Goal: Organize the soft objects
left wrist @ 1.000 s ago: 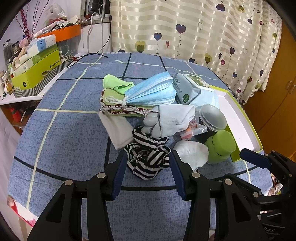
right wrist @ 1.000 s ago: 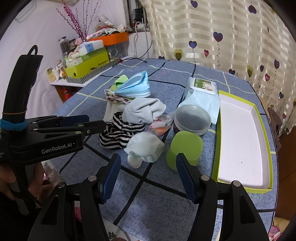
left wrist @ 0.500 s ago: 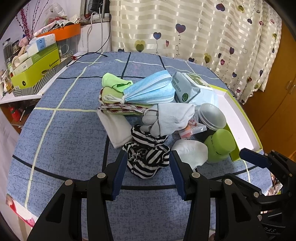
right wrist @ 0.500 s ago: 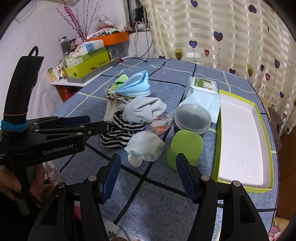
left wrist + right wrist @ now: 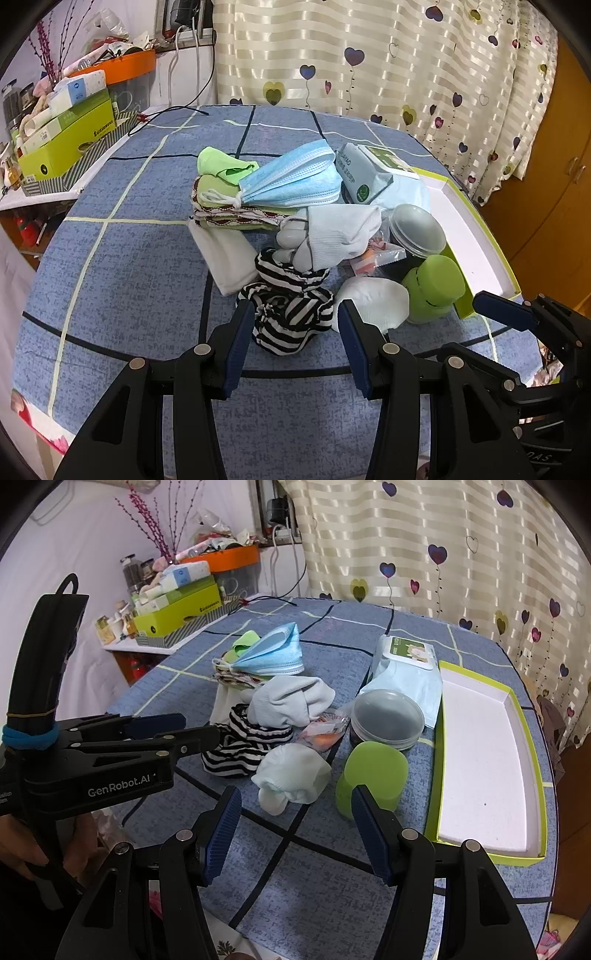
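Where the left wrist view looks down its own fingers, the left gripper [image 5: 295, 332] stands wide open, jaws either side of the black-and-white striped cloth [image 5: 288, 317] at lower centre of the frame. Pads sit close to the bundle's flanks; whether they touch it, cannot tell. Nothing is clamped.

Behind the striped cloth, toward frame centre, lies a white sock [image 5: 332, 236], and above that a blue face mask [image 5: 295, 177] on top of folded green cloths [image 5: 225, 166]. A flat white cloth [image 5: 229, 258] lies left of the stripes. A pale mitten [image 5: 373, 299] sits just right of the left gripper's right finger, beside a green cup [image 5: 436, 288].

From the right wrist view, the right gripper [image 5: 295, 830] is also wide open and empty, low in the frame. The pale mitten lies just above and between its fingertips, apart from both. The green cup stands just above the right finger. A green-rimmed white tray [image 5: 487, 738] fills the right side, on the blue checked tablecloth [image 5: 332, 886]. A hand [image 5: 22, 853] at lower left grips the left gripper's handle.
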`<state>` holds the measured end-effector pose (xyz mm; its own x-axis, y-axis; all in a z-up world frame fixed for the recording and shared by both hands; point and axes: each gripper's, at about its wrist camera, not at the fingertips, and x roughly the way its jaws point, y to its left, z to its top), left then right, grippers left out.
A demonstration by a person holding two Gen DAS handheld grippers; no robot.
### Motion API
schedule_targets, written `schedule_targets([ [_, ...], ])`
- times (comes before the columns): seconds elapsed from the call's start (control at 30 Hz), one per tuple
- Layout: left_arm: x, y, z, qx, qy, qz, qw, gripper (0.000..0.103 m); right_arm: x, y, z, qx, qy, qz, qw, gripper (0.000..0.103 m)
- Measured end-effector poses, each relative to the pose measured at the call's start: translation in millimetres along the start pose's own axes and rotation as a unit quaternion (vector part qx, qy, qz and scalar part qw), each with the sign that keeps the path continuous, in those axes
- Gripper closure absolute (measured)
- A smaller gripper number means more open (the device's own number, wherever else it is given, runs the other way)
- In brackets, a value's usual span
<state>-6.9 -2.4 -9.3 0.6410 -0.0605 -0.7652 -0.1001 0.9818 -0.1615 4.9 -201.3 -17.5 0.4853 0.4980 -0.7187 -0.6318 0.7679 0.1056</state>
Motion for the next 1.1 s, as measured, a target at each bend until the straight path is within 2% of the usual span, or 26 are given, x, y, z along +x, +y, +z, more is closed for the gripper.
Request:
schedule_targets([
  [0.77, 1.4, 12.0, -0.2, -0.015, -0.007, -0.001, 0.9999, 0.055, 0.7, 7.0, 12.9, -0.017, -0.007, 0.016, 1.0, 0.041],
  [1.1, 8.6, 20.3, -0.2, -0.02, -0.001, 0.002, 0.9998, 0.055, 10.2, 15.8, 24.5, -0.048, -0.007, 0.028, 0.998, 0.041],
])
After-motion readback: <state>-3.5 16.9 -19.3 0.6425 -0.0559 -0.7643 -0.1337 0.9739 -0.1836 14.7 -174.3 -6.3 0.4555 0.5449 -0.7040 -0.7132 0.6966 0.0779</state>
